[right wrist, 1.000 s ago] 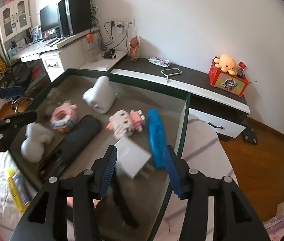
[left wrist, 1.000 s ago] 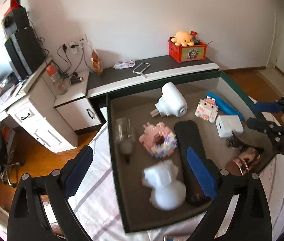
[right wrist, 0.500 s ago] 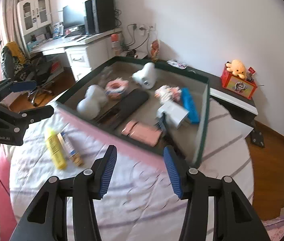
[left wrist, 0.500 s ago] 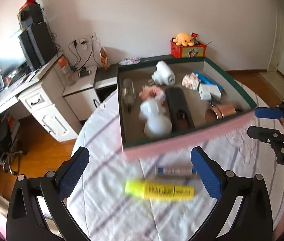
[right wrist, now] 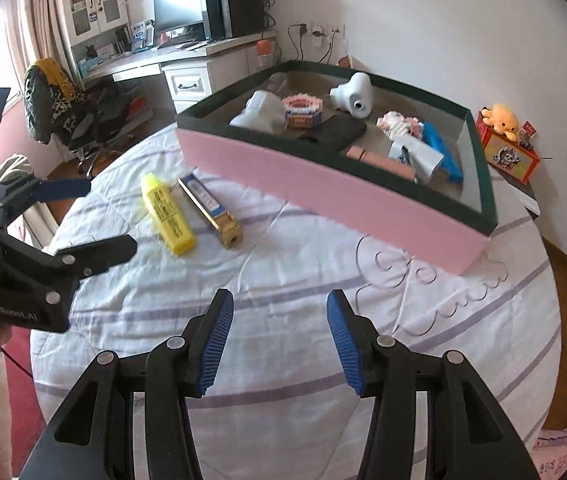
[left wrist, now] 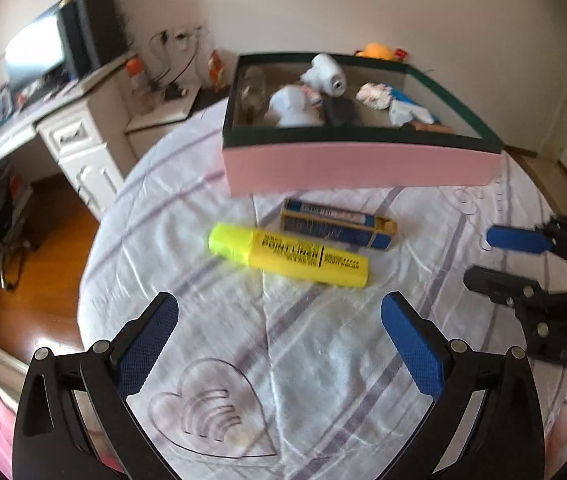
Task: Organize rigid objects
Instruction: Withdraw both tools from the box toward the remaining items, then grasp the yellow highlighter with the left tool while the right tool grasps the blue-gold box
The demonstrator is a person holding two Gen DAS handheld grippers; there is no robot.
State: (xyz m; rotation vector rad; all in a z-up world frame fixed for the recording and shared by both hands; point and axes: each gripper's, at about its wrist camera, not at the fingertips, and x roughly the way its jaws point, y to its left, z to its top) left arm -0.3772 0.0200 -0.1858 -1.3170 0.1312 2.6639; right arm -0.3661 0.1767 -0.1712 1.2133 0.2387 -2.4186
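Note:
A pink box with a dark green rim (left wrist: 359,166) (right wrist: 323,188) stands on the far part of a round table and holds several objects. In front of it lie a yellow highlighter (left wrist: 289,255) (right wrist: 167,214) and a blue and gold box (left wrist: 337,224) (right wrist: 209,210), side by side. My left gripper (left wrist: 279,344) (right wrist: 83,216) is open above the bare cloth, short of the highlighter. My right gripper (right wrist: 279,342) (left wrist: 495,258) is open with nothing between its fingers, nearer the table's front and right of the two items.
A white quilted cloth with purple stripes (right wrist: 283,380) covers the table. Beyond it are a white desk with a monitor (right wrist: 171,12), an office chair (right wrist: 63,108), a low cabinet and a red toy box (right wrist: 507,152). Wooden floor lies left and right.
Both grippers have pulled back from over the box and sunk. The box interior filled the views before; now the box stands far off and the highlighter and small box lie ahead.

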